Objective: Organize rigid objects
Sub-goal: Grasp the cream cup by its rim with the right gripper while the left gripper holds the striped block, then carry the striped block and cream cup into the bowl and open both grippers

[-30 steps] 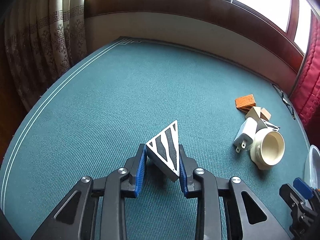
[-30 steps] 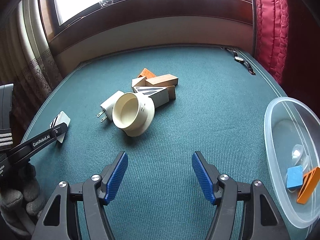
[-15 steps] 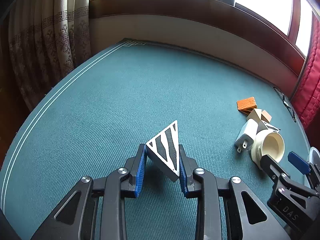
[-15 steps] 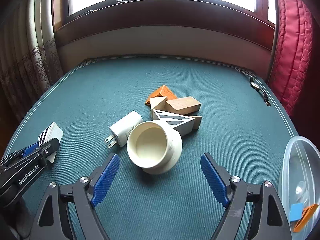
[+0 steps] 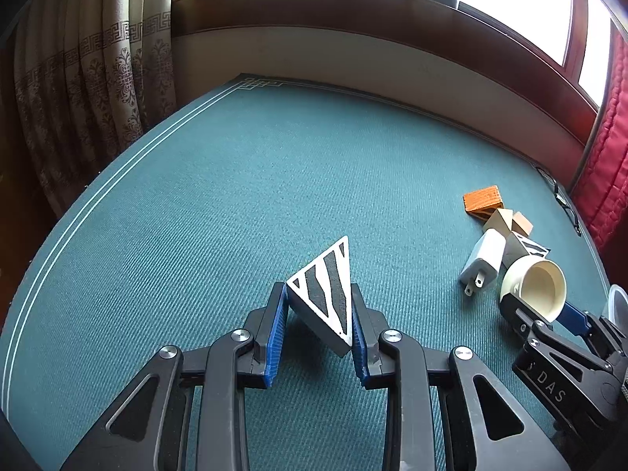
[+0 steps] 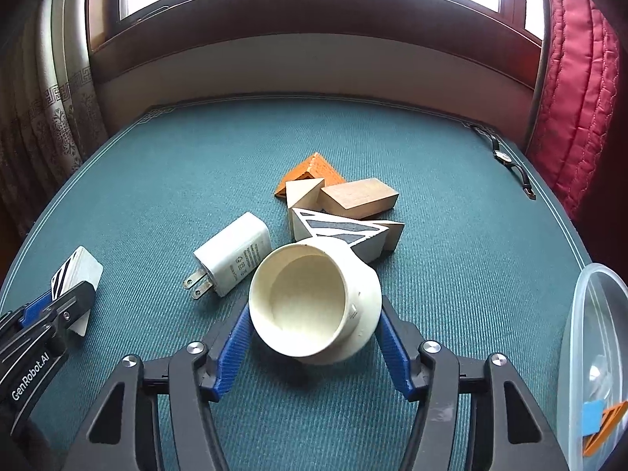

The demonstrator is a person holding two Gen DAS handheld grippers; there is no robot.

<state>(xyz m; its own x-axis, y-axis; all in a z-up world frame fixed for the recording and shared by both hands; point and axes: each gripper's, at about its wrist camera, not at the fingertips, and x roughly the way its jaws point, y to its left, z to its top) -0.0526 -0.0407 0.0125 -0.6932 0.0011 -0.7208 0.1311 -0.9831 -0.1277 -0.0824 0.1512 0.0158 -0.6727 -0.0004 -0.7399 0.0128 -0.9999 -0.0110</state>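
Observation:
My left gripper [image 5: 318,288] is shut on a black-and-white striped triangular block [image 5: 327,298], held upright just above the green tabletop; that block [image 6: 74,271] also shows at the left of the right wrist view. My right gripper [image 6: 314,306] is closing its jaws around a cream round cup-like fitting [image 6: 310,298] that lies on its side, mouth toward me. Both blue pads touch its flange. In the left wrist view the fitting [image 5: 537,286] sits at the right with the right gripper's fingers around it.
Behind the fitting lie a white plug charger [image 6: 235,255], a second striped wedge [image 6: 337,229], plain wooden blocks [image 6: 357,198] and an orange block [image 6: 310,168]. A clear plastic container [image 6: 585,306] with blue and orange pieces stands at the right edge. A wristwatch [image 6: 506,157] lies far right.
My right gripper moved forward up to the cream fitting and its jaws came in around it. The left gripper and its striped block stayed put.

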